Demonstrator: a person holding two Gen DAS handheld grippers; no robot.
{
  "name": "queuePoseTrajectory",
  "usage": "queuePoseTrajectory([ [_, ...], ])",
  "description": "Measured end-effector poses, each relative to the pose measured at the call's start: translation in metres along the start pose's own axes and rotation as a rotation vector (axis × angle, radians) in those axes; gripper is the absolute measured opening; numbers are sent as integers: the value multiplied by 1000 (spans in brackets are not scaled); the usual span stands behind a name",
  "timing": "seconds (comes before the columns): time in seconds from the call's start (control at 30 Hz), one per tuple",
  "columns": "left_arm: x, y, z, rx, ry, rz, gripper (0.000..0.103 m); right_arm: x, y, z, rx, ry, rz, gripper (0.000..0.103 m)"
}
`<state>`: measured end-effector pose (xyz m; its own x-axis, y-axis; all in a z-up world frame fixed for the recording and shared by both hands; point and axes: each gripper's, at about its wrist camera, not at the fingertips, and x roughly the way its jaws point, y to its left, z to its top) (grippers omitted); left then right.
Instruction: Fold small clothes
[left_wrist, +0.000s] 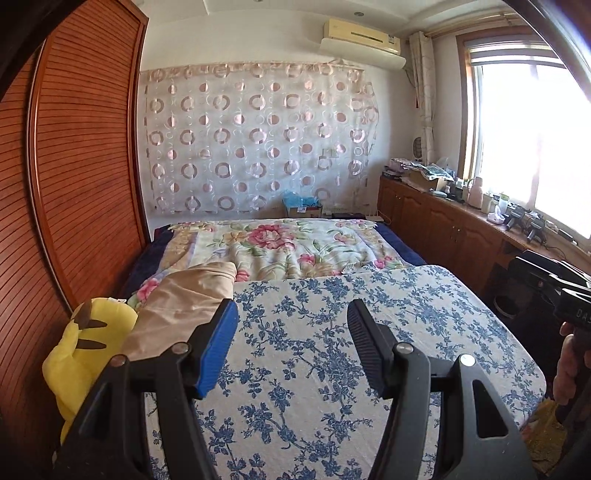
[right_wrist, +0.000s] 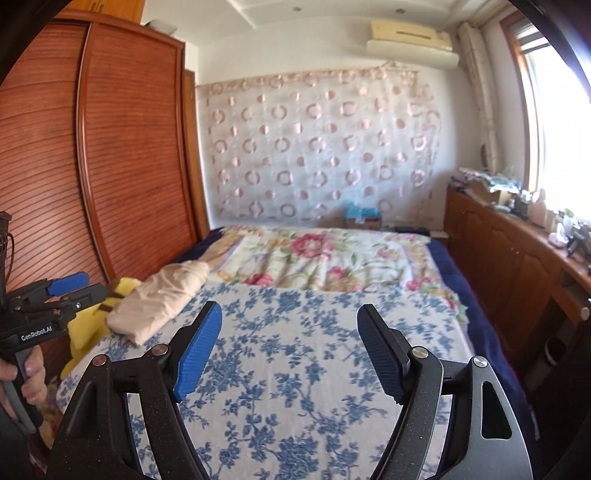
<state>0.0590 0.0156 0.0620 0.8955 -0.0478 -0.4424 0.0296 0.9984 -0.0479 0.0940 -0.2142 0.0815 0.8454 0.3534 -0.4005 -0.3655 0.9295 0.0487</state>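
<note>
Beige folded garment (right_wrist: 159, 295) lies at the left edge of the blue-flowered cloth (right_wrist: 295, 369), just beside a yellow plush toy (left_wrist: 85, 343), with the rose-patterned quilt (right_wrist: 314, 258) behind it. Left gripper (left_wrist: 291, 343) hangs above the cloth, fingers apart, nothing between them. Right gripper (right_wrist: 290, 350) hovers over the same cloth, fingers spread wide and bare too. Neither one touches the garment.

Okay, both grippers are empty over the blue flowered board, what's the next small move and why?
Probably swing the left gripper toward the beige garment and take hold of it. It lies bundled at the blue flowered board's far left corner beside the yellow plush toy, and both grippers' jaws are open with nothing between them.
</note>
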Motion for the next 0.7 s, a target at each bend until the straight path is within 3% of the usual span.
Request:
queuePoseTrajectory([
  [0.7,-11,-5,3,3,-9,6,61,-23,-8,-4,19,-22,-36,78],
])
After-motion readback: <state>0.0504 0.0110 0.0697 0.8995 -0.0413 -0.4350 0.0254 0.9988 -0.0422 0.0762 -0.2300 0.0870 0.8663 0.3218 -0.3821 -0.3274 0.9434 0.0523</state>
